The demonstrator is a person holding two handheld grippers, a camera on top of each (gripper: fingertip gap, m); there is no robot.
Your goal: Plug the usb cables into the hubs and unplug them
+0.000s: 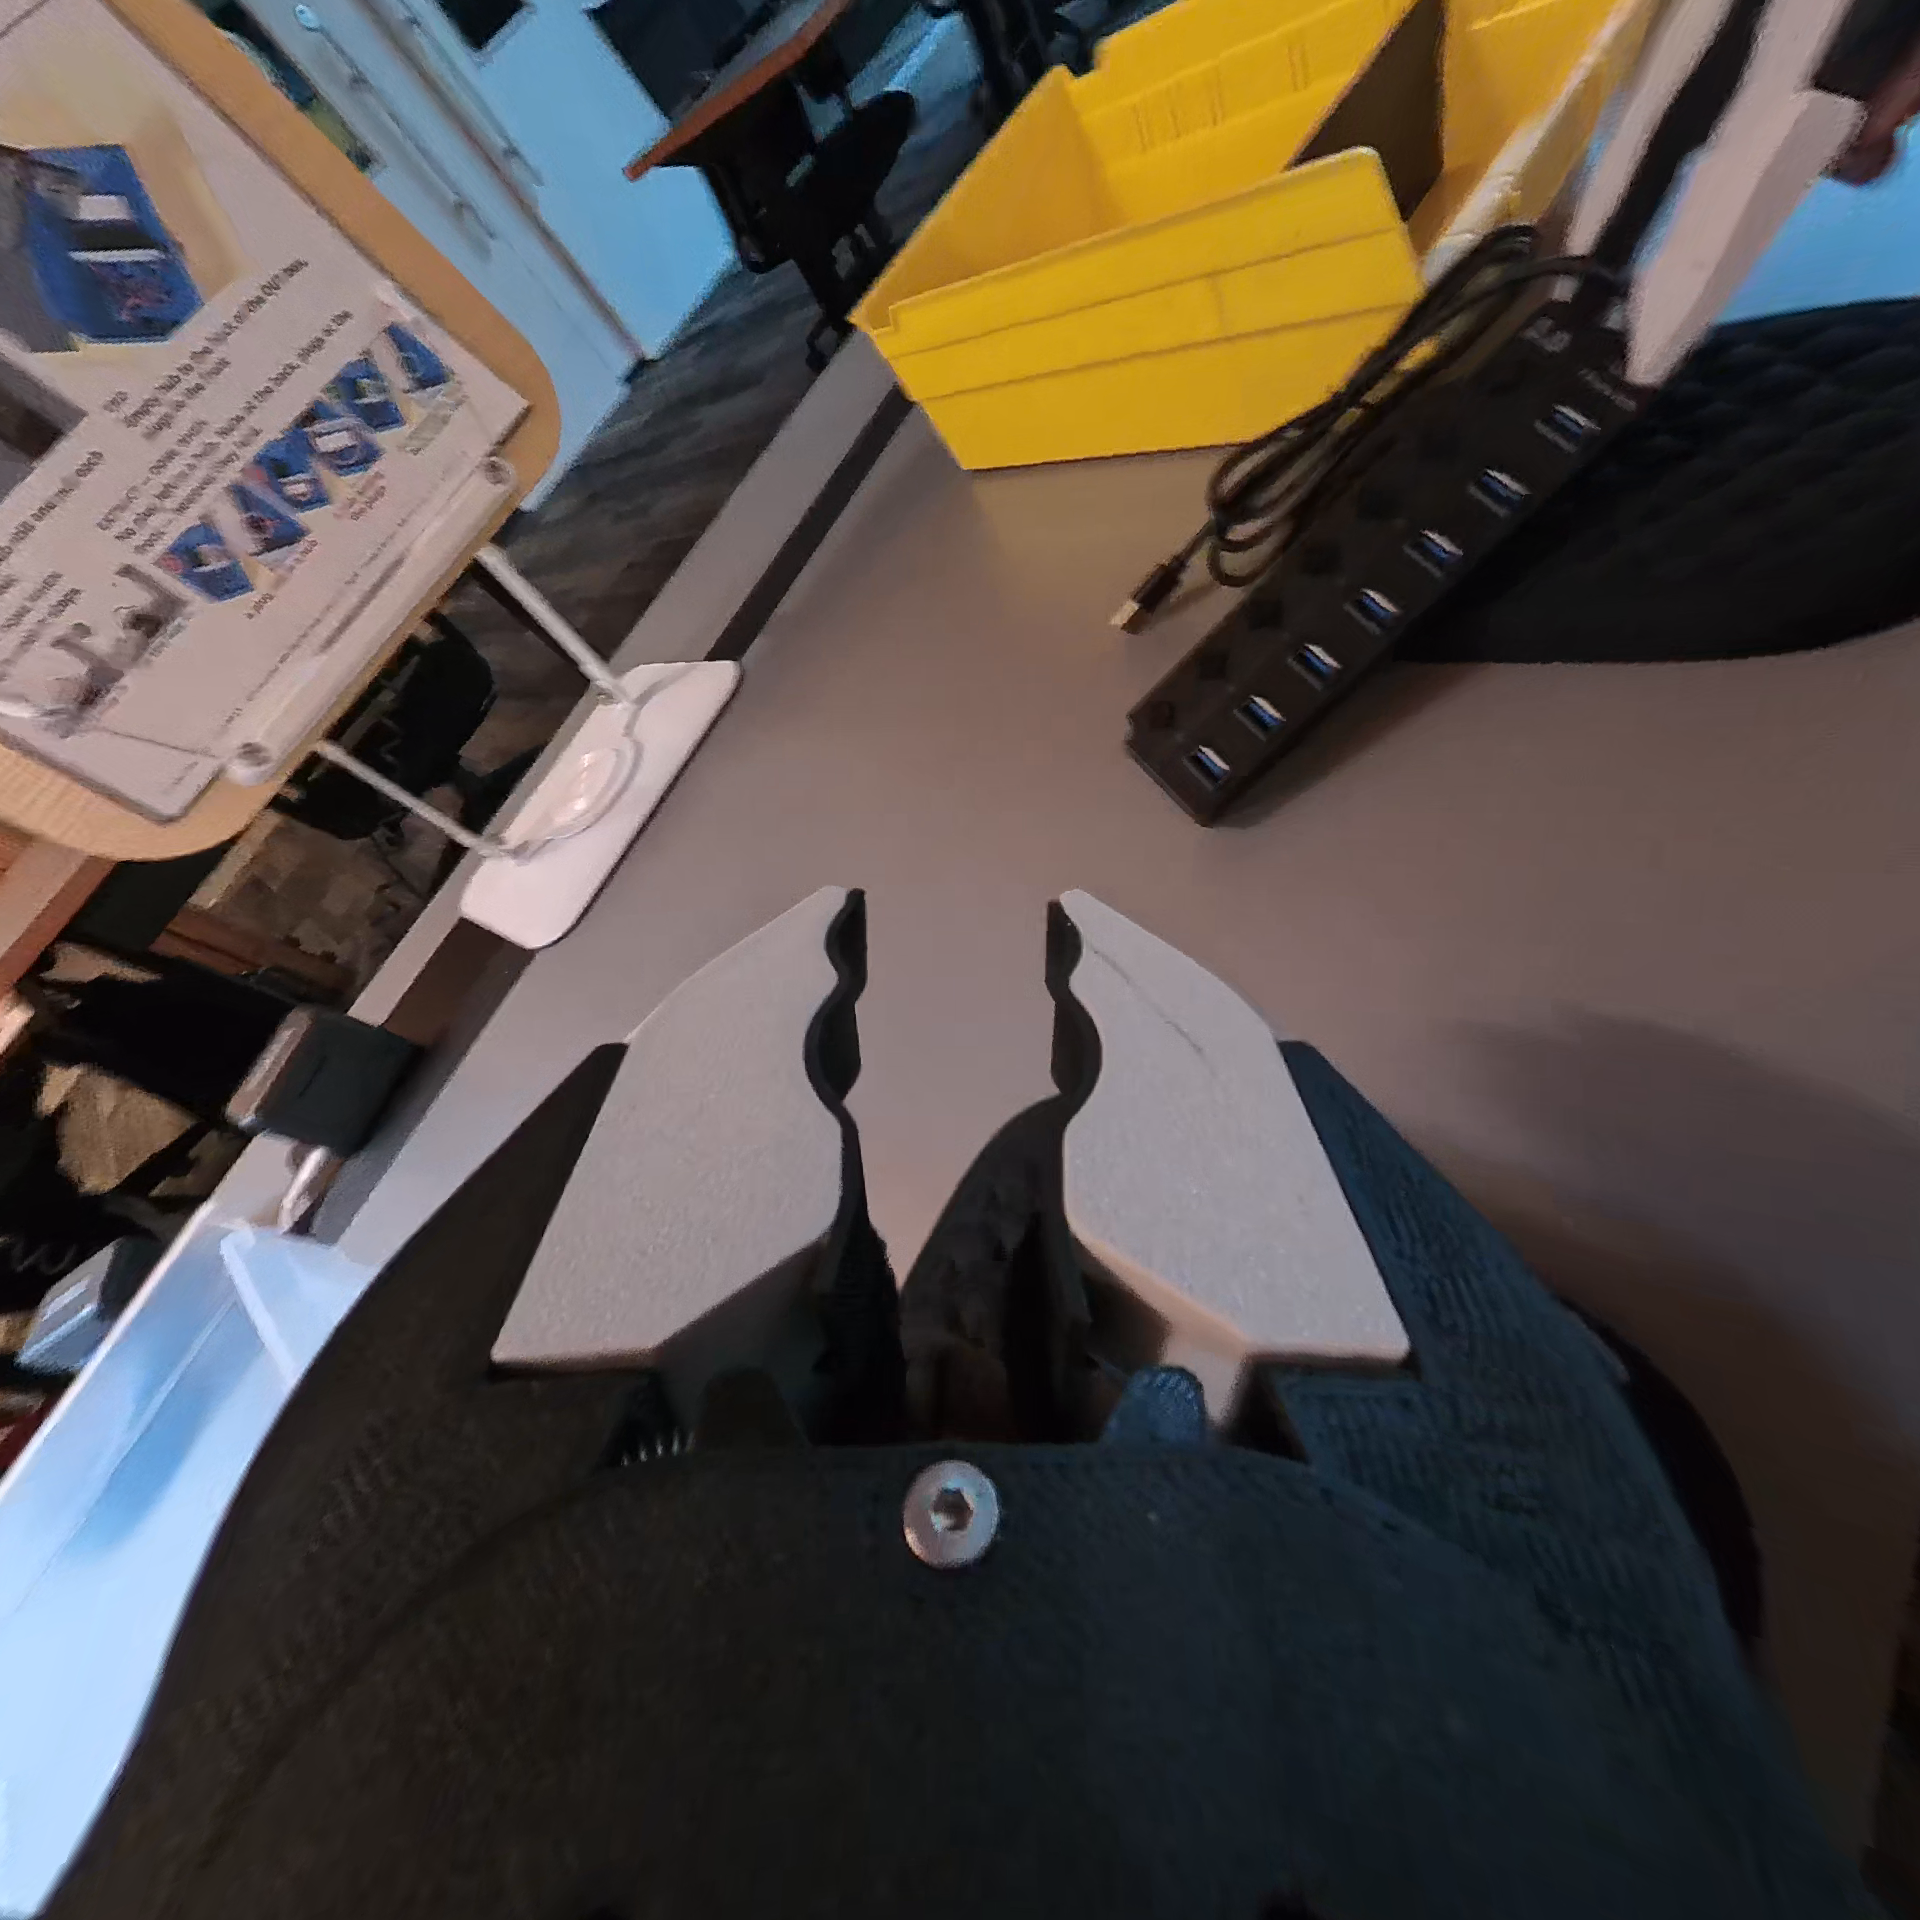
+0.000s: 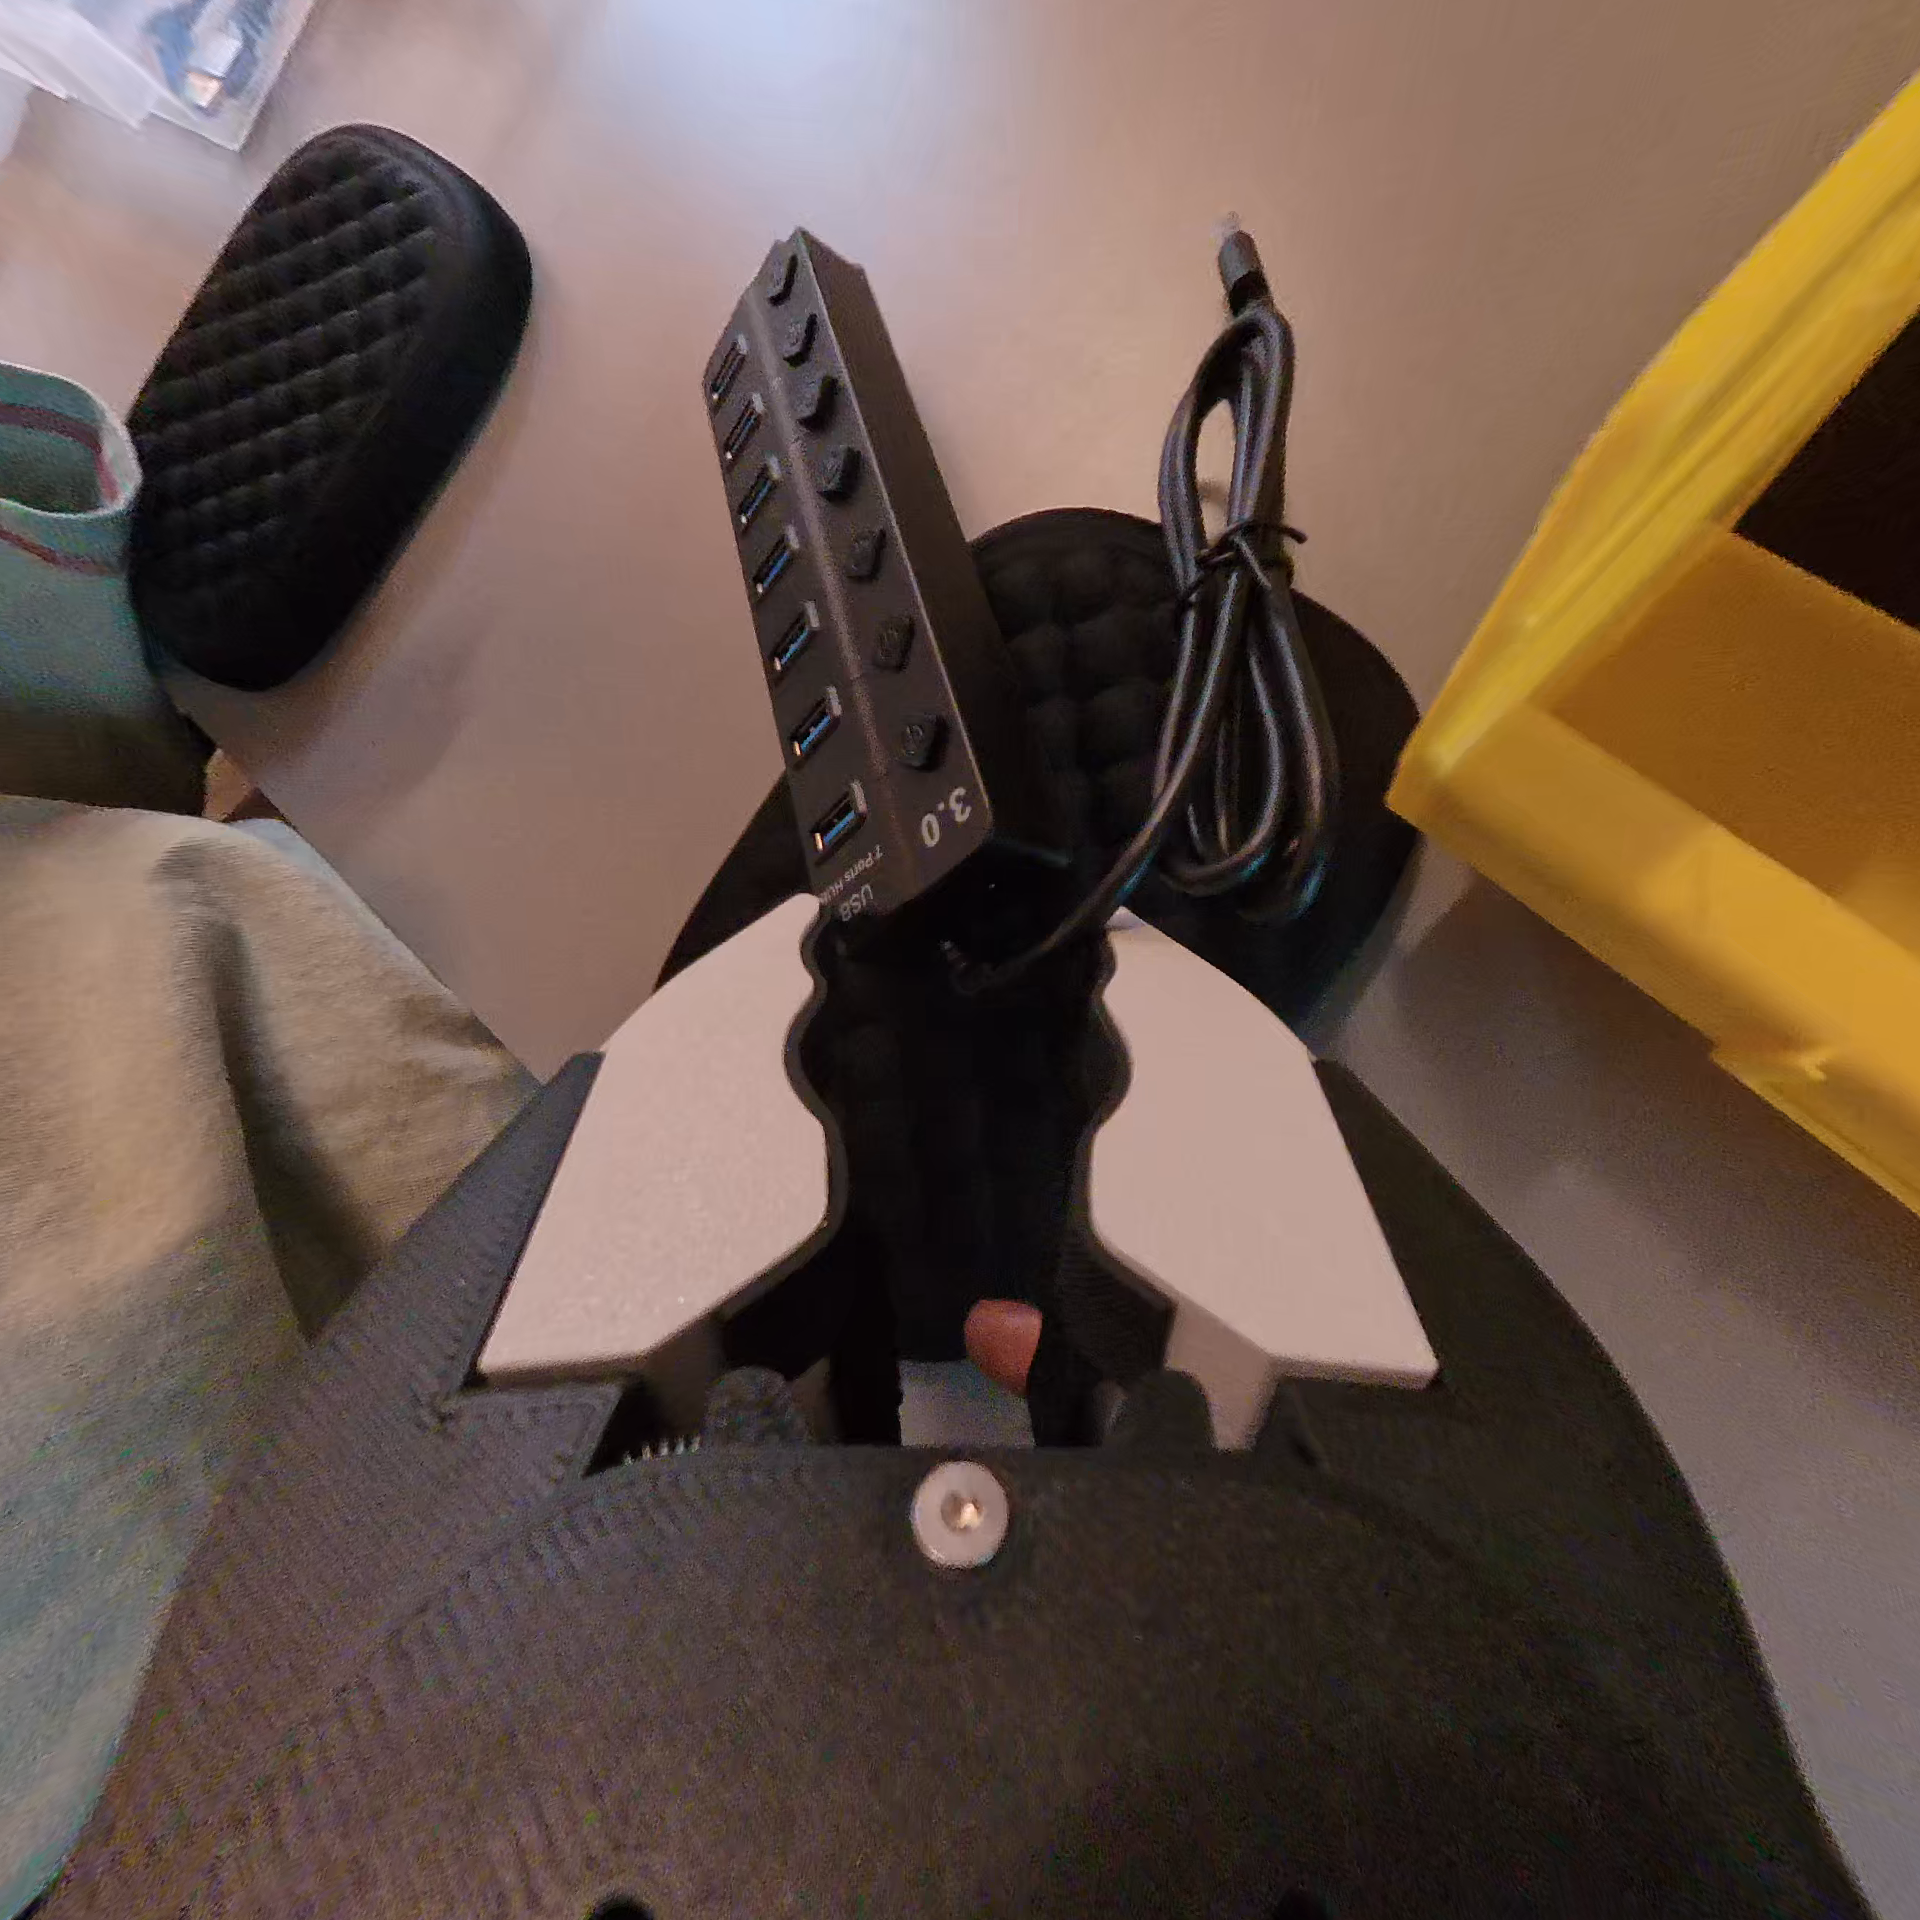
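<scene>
A long black USB hub (image 1: 1382, 582) with a row of blue ports lies slanted on the grey table, ahead and to the right of my left gripper (image 1: 954, 920). That gripper is open and empty, low over the table. My right gripper (image 2: 956, 935) is shut on the near end of the hub (image 2: 842, 540), which points away from it; one of its fingers (image 1: 1714, 208) shows at the hub's far end in the left wrist view. The hub's own black cable (image 2: 1236, 623) is tied in a bundle beside it, its plug (image 1: 1143, 603) free on the table.
Yellow bins (image 1: 1143, 301) stand behind the hub, close on the right in the right wrist view (image 2: 1683, 727). Black padded cases lie under the hub (image 2: 1091, 644) and to the left (image 2: 312, 416). An instruction sheet on a stand (image 1: 239, 488) sits at the table's left edge. A person's sleeve (image 2: 187, 1039) is at left.
</scene>
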